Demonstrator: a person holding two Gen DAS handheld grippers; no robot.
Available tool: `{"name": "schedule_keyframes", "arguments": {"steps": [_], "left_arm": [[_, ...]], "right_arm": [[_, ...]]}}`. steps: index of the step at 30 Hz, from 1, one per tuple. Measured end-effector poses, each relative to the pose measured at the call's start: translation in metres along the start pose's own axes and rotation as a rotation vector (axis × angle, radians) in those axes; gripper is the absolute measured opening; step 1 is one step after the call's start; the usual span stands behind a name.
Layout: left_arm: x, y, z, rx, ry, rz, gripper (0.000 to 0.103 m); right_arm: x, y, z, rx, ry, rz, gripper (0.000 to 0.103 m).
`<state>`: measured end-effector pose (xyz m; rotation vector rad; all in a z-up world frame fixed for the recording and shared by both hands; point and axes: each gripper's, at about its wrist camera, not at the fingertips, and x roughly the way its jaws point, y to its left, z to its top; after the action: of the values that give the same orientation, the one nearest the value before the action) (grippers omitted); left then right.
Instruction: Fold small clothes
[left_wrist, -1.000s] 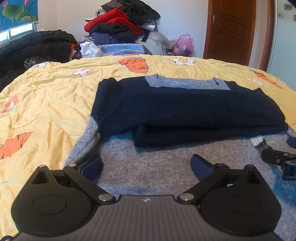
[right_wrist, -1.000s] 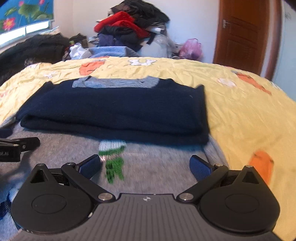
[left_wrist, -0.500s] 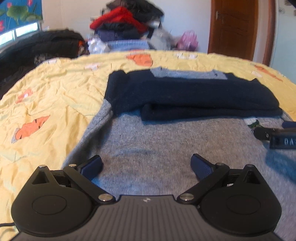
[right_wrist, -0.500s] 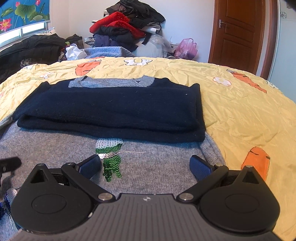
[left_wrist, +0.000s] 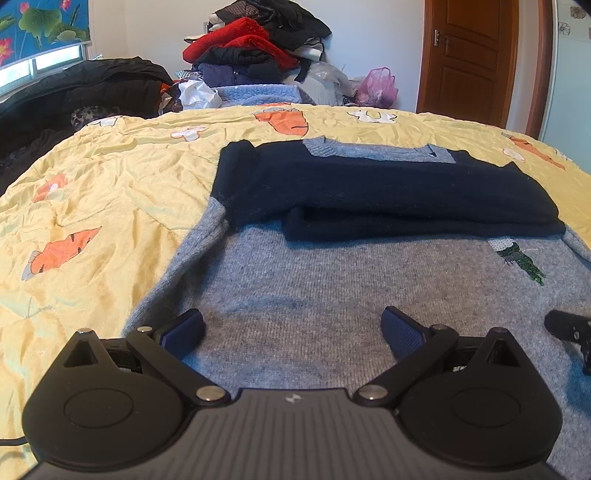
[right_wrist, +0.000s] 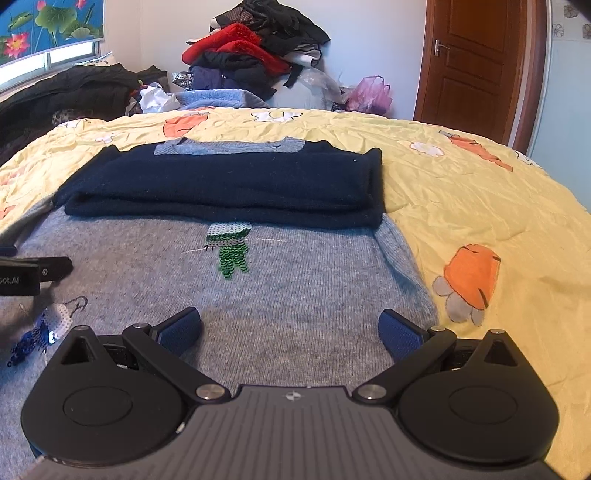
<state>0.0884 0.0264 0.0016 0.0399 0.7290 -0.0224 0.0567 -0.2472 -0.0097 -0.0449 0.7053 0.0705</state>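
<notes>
A small grey knit sweater (left_wrist: 332, 288) (right_wrist: 295, 280) with green and blue sequin patches lies flat on the yellow bedspread (left_wrist: 110, 192) (right_wrist: 480, 192). Its navy sleeves (left_wrist: 369, 192) (right_wrist: 229, 188) are folded across the upper body. My left gripper (left_wrist: 293, 328) is open and hovers over the sweater's lower left part, nothing between its fingers. My right gripper (right_wrist: 290, 328) is open over the lower right part, also empty. The right gripper's tip (left_wrist: 569, 328) shows at the edge of the left view, and the left gripper's tip (right_wrist: 33, 275) shows in the right view.
A heap of red, black and blue clothes (left_wrist: 255, 55) (right_wrist: 251, 51) is piled beyond the bed's far edge. Dark coats (left_wrist: 81, 92) lie at the far left. A pink bag (left_wrist: 376, 86) and a wooden door (left_wrist: 469, 59) stand at the back right.
Both grippers have drawn back toward the sweater's lower hem, so more grey fabric shows ahead of them. Both stayed open and the sweater has not moved.
</notes>
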Motion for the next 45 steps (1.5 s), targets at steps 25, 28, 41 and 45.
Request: {"name": "schedule_keyframes", "arguments": {"steps": [25, 28, 41, 45], "left_arm": [[-0.046, 0.005, -0.036, 0.044, -0.012, -0.042, 0.103], [-0.062, -0.001, -0.048, 0.083, -0.007, -0.071, 0.103], [-0.082, -0.013, -0.063, 0.122, 0.016, -0.039, 0.103], [-0.085, -0.013, -0.067, 0.097, 0.02, -0.032, 0.103]], "right_arm": [[-0.031, 0.003, -0.024, -0.017, 0.007, 0.018, 0.103], [-0.035, 0.002, -0.025, -0.014, 0.009, 0.011, 0.103], [-0.068, 0.005, -0.046, -0.017, 0.036, 0.022, 0.103], [-0.073, 0.007, -0.051, -0.02, 0.045, 0.017, 0.103]]}}
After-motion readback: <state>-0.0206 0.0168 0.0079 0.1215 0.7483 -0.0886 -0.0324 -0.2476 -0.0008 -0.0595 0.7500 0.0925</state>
